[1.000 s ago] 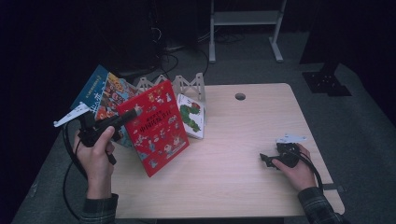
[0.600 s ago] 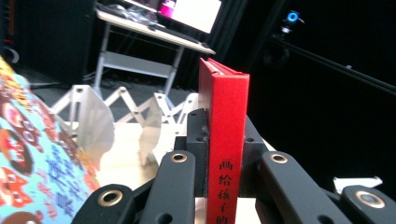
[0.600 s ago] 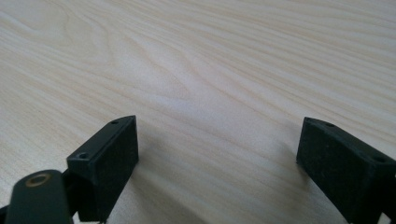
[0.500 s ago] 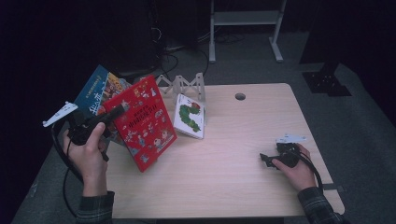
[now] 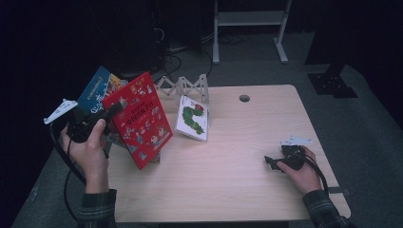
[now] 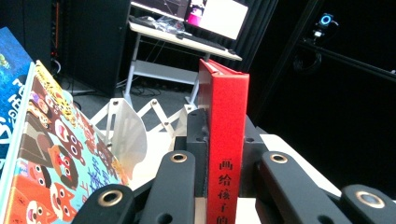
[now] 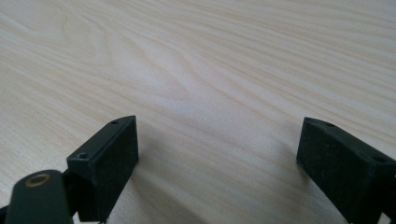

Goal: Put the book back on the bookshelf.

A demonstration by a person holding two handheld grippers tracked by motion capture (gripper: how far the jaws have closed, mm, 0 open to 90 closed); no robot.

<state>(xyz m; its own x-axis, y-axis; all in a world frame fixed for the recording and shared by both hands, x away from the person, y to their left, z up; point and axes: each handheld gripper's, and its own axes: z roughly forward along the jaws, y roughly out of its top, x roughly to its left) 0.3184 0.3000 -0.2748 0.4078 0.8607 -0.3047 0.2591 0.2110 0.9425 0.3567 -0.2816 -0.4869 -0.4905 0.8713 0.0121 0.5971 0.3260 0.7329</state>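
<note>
1. The red hardcover picture book (image 5: 140,121) with small coloured figures on its cover is lifted clear of the pale wooden table (image 5: 228,161), tilted, over the table's left part in the high view. Its lower corner hangs just above the tabletop.

2. The left gripper (image 5: 111,110) has its black jaws clamped on the book's spine edge – in the left gripper view the red spine (image 6: 226,140) with dark printed characters stands upright between the two pads, squeezed from both sides.

3. The left hand (image 5: 88,147) grasps the gripper body at the table's left edge; a plaid sleeve cuff (image 5: 95,209) shows below it.

4. Behind the red book, a blue-covered picture book (image 5: 97,90) and a colourful one with cartoon animal faces (image 6: 56,154) lean at the left; in the left gripper view they sit just beside the jaws, apart from the red spine.

5. A white metal accordion-style book rack (image 5: 185,88) stands at the table's far edge, and a white book showing a green caterpillar (image 5: 192,118) leans against it, near the red book but not touching it.

6. The right gripper (image 5: 270,161) rests low at the table's right side, held by the right hand (image 5: 299,171) – its jaws stand wide apart with bare wood grain between them in the right gripper view (image 7: 217,158), holding nothing.
</note>
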